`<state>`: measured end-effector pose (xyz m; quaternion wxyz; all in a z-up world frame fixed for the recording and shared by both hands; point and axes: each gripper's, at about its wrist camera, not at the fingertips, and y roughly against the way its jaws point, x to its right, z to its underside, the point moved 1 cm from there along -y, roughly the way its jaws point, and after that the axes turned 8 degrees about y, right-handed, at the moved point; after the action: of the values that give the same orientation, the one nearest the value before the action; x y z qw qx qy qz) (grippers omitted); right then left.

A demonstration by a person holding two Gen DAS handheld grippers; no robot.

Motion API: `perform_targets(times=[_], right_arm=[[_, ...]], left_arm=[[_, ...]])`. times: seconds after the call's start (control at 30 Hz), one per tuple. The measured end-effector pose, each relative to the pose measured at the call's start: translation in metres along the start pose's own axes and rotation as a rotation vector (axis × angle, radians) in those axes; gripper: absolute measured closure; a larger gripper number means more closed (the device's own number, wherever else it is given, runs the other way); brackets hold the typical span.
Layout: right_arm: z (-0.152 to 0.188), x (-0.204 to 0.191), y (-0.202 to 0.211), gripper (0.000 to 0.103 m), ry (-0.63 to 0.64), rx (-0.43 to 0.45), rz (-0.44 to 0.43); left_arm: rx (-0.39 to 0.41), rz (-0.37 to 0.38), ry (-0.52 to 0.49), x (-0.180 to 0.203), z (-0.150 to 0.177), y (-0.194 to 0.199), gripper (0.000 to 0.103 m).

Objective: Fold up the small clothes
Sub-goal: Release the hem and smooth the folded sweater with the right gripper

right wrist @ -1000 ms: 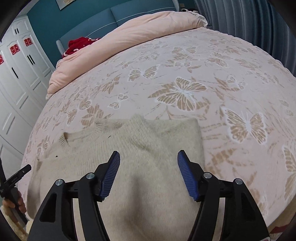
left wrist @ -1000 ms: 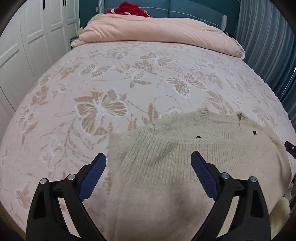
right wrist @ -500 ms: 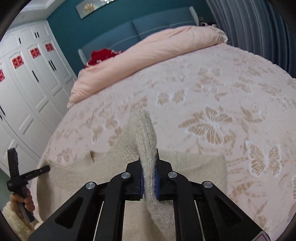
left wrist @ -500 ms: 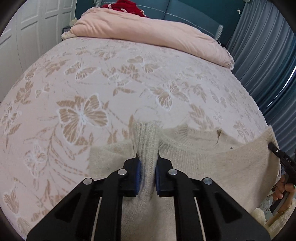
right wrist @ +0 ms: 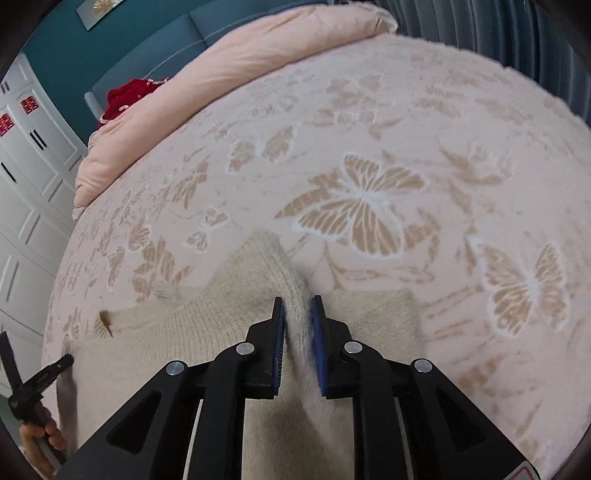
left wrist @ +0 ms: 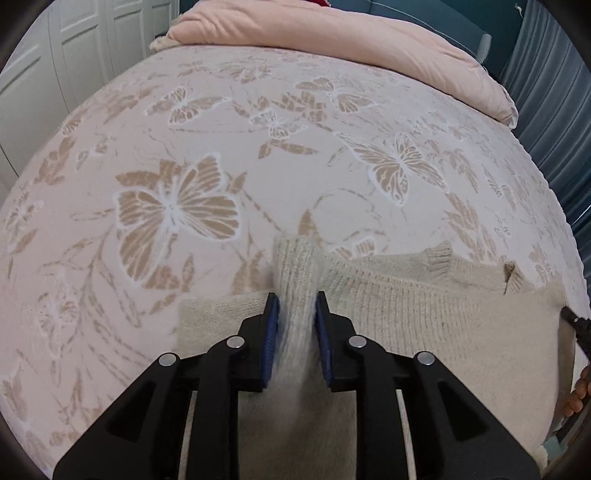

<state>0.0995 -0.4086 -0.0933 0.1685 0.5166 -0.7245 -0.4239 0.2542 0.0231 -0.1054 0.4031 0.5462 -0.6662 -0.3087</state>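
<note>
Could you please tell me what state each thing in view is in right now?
Beige sweater: lying on the bed, partly folded, a pinched ridge in each gripper.
Left gripper: shut on the sweater.
Right gripper: shut on the sweater.
Pink duvet: bunched at the bed's head.
Wardrobe doors: closed.

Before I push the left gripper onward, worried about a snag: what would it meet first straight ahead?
The left gripper, shut on the beige sweater, would probably press that knit onto the butterfly bedspread.

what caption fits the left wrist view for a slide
Left gripper pinching a fold of the beige sweater on the butterfly bedspread.
</note>
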Motion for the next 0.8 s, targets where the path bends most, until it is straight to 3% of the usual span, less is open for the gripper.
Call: perform_targets(times=[0.07, 0.1, 0.13, 0.2, 0.3, 0.4, 0.43, 0.53, 0.6, 0.7, 0.73, 0.77, 0.8], right_arm=[[0.000, -0.016, 0.027, 0.084, 0.073, 0.068, 0.009], [0.001, -0.026, 0.034, 0.084, 0.096, 0.075, -0.021], [0.004, -0.041, 0.036, 0.084, 0.111, 0.067, -0.070], [0.017, -0.076, 0.029, 0.084, 0.148, 0.011, -0.175], [0.052, -0.134, 0.001, 0.085, 0.204, -0.097, -0.316], [0.089, -0.179, -0.028, 0.084, 0.311, -0.186, -0.317], [0.096, -0.183, -0.028, 0.085, 0.336, -0.157, -0.288], [0.087, -0.167, -0.009, 0.094, 0.275, -0.155, -0.278], [0.076, -0.137, 0.016, 0.094, 0.228, -0.083, -0.235], [0.078, -0.074, 0.026, 0.092, 0.166, -0.076, -0.054], [0.084, -0.048, 0.021, 0.100, 0.138, -0.109, 0.019], [0.090, -0.026, 0.018, 0.103, 0.116, -0.129, 0.028], [0.093, -0.010, 0.022, 0.103, 0.079, -0.115, -0.019]], left_arm=[[0.055, -0.013, -0.007, 0.002, 0.003, 0.026, 0.059], [0.082, 0.011, 0.012, 0.002, 0.006, 0.039, 0.047], [0.102, 0.045, 0.037, 0.003, 0.010, 0.050, 0.043], [0.100, 0.100, 0.075, 0.010, 0.022, 0.061, 0.042], [0.029, 0.131, 0.092, 0.026, 0.048, 0.049, 0.042], [-0.059, 0.088, 0.076, 0.033, 0.077, 0.021, 0.041], [-0.063, 0.060, 0.057, 0.033, 0.084, 0.014, 0.041], [-0.031, 0.057, 0.007, 0.032, 0.089, 0.019, 0.039], [-0.042, 0.064, 0.019, 0.027, 0.087, 0.024, 0.037], [-0.041, 0.066, 0.039, 0.017, 0.090, 0.028, 0.037], [-0.040, 0.065, 0.043, 0.014, 0.092, 0.029, 0.036], [-0.038, 0.064, 0.041, 0.013, 0.095, 0.030, 0.036], [-0.035, 0.056, 0.034, 0.014, 0.098, 0.032, 0.036]])
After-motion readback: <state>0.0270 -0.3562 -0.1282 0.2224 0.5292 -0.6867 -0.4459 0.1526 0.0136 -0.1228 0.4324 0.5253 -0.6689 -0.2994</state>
